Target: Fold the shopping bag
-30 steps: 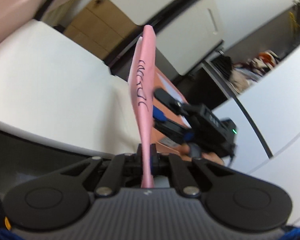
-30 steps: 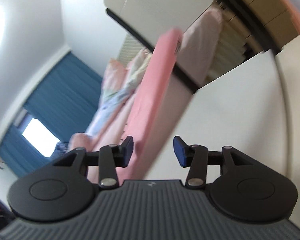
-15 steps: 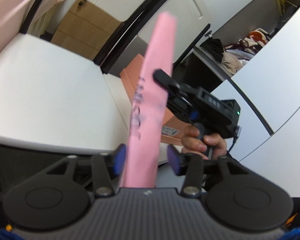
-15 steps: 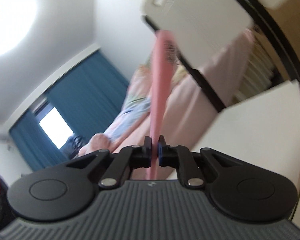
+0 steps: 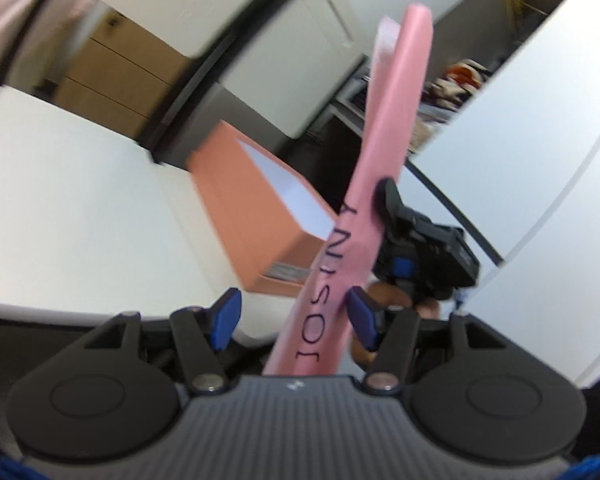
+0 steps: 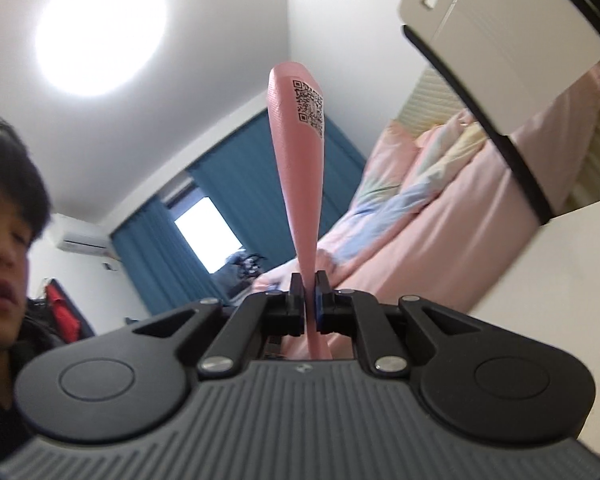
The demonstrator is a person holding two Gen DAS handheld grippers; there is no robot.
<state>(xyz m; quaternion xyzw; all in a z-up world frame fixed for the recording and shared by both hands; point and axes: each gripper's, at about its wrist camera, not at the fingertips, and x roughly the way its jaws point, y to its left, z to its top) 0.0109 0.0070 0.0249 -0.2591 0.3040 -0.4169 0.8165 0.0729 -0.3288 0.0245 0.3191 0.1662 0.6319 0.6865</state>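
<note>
Your left gripper (image 5: 294,314), with its blue pads, has just been opening, and its jaws now stand apart. The flat pink shopping bag with dark letters on it (image 5: 374,188) passes between them. It leans toward the right blue pad (image 5: 362,318), but you cannot tell if it touches. The left blue pad is clear of it. Your right gripper (image 6: 305,300) is squeezed tight on the same pink bag (image 6: 300,168), which stands up from its jaws like a thin paddle, with a square black code near the top. From the left camera, you see the right gripper (image 5: 384,200) a bit farther off, pinching the bag about halfway up, with your hand (image 5: 384,294) under it. Behind the bag, an open orange cardboard box (image 5: 252,216) sits on the white table (image 5: 80,216). Farther back are white cupboard doors (image 5: 540,128) and a shelf with clothes. From the right camera, you see a bed with pink covers (image 6: 452,216) to the right, blue curtains (image 6: 172,248) far off, and a round lamp (image 6: 100,32) on the ceiling.
</note>
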